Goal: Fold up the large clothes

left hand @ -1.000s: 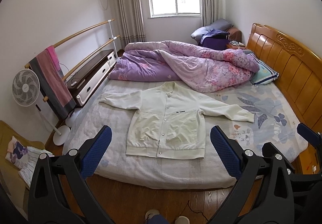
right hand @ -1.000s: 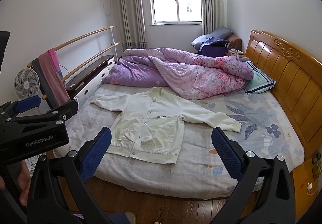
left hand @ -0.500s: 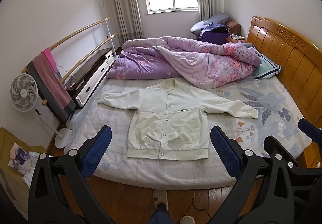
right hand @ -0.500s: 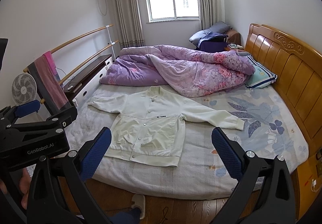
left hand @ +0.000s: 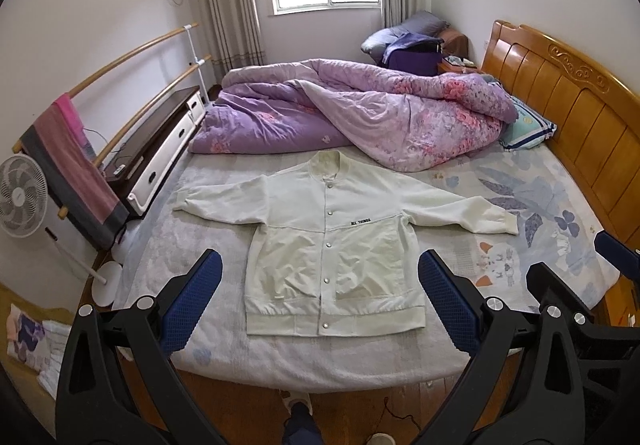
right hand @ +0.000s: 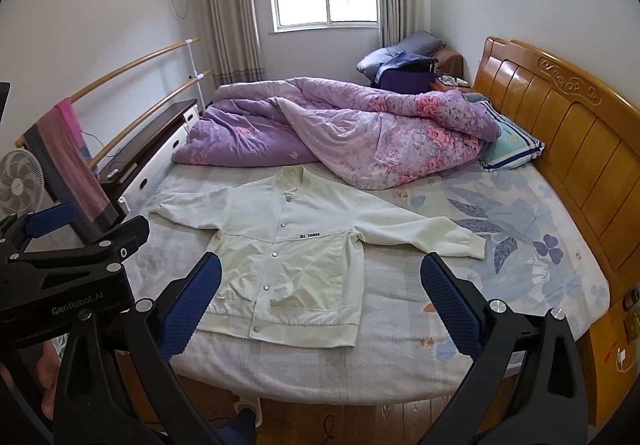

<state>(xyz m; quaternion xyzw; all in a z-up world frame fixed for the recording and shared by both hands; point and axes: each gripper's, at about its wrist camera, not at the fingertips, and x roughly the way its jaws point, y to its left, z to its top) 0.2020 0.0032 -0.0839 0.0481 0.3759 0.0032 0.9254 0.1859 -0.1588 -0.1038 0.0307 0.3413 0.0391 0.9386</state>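
A cream snap-button jacket lies flat, front up, on the near half of the bed, both sleeves spread out sideways and its hem toward me. My left gripper hangs open above the bed's near edge, well short of the hem, nothing between its blue pads. My right gripper is open too, held a little further right and equally far back. In the right wrist view the left gripper's black body shows at the left edge.
A crumpled purple floral quilt fills the far half of the bed, just behind the jacket's collar. The wooden headboard runs along the right. A fan, a towel rail and a low cabinet stand on the left. A person's feet are on the wooden floor.
Both grippers have drifted closer to the bed and slightly up, so the jacket sits larger and lower in view. Neither gripper has changed its opening. The jacket has not moved.
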